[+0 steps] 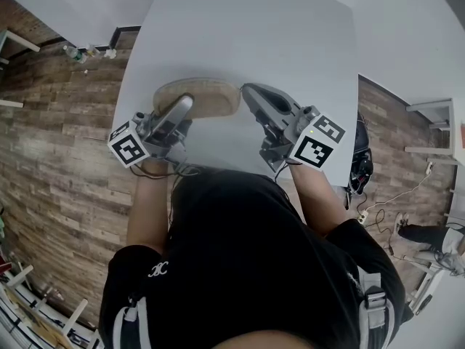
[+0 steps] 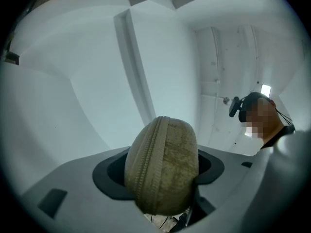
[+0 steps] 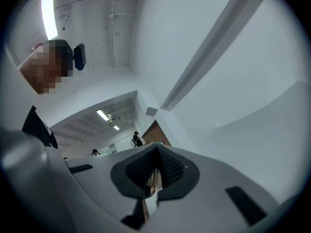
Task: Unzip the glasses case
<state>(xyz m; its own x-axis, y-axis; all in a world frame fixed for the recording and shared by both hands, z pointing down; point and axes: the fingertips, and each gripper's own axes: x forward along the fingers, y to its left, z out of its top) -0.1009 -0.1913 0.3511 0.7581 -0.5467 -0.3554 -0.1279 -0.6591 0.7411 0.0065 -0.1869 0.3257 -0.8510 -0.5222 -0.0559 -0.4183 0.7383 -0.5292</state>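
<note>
The tan fabric glasses case (image 1: pixel 207 95) is held above the white table (image 1: pixel 240 27), lying crosswise in the head view. My left gripper (image 1: pixel 184 106) is shut on its left end. In the left gripper view the case (image 2: pixel 167 169) fills the gap between the jaws, and its zip runs closed over the rounded end. My right gripper (image 1: pixel 251 94) sits at the case's right end, jaws together. In the right gripper view a small pale tab (image 3: pixel 154 180), which looks like the zip pull, is pinched between the dark pads (image 3: pixel 170 166). The case itself does not show there.
The table's near edge (image 1: pixel 218 167) lies just in front of my body. Wood floor surrounds it, with a bottle (image 1: pixel 73 51) at the left and cables (image 1: pixel 385 202) at the right. Someone's legs (image 1: pixel 425 235) show far right. People (image 3: pixel 136 139) stand in a far room.
</note>
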